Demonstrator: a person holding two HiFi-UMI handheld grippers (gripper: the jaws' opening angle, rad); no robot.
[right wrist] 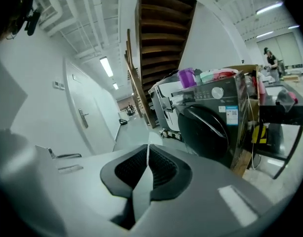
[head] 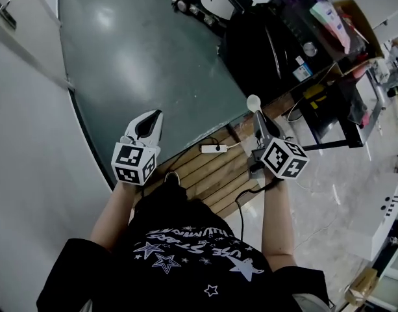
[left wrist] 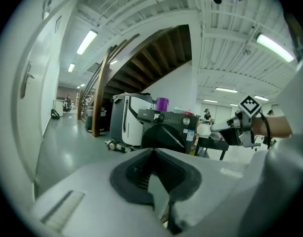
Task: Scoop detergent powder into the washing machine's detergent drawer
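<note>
Shirt [head: 186, 252]: black with pale stars, filling the bottom of the head view; its print is too warped to read.
Left gripper [head: 158, 114] [left wrist: 152, 154]: jaws closed tip to tip with nothing between them, held in the air over the grey floor [head: 140, 51].
Right gripper [head: 258, 121] [right wrist: 148, 154]: jaws clamped on the thin white handle of a scoop, level with the left gripper and well apart from it.
Scoop [head: 253, 101]: the round white bowl sticks out just past the right gripper's tips. That gripper's own view shows only a thin white edge of the handle [right wrist: 147, 149]. Whether any powder lies in the bowl cannot be told.
Washing machine [head: 263, 44] [left wrist: 163, 132] [right wrist: 210, 125]: black with a round front door, ahead of both grippers and well apart from them, more to the right gripper's side.
Drawer: cannot be picked out on the dark front panel in any view.
Purple container [left wrist: 162, 103] [right wrist: 187, 77]: on top of the machine among other small things too blurred to name; the head view cuts it off at the top edge.
Pallet [head: 211, 174]: wooden slats below the grippers, partly hidden by the arms, with a white power strip [head: 213, 149] lying on them.
Door [left wrist: 37, 107] [right wrist: 82, 107]: pale, with a lever handle, off to the left gripper's left.
</note>
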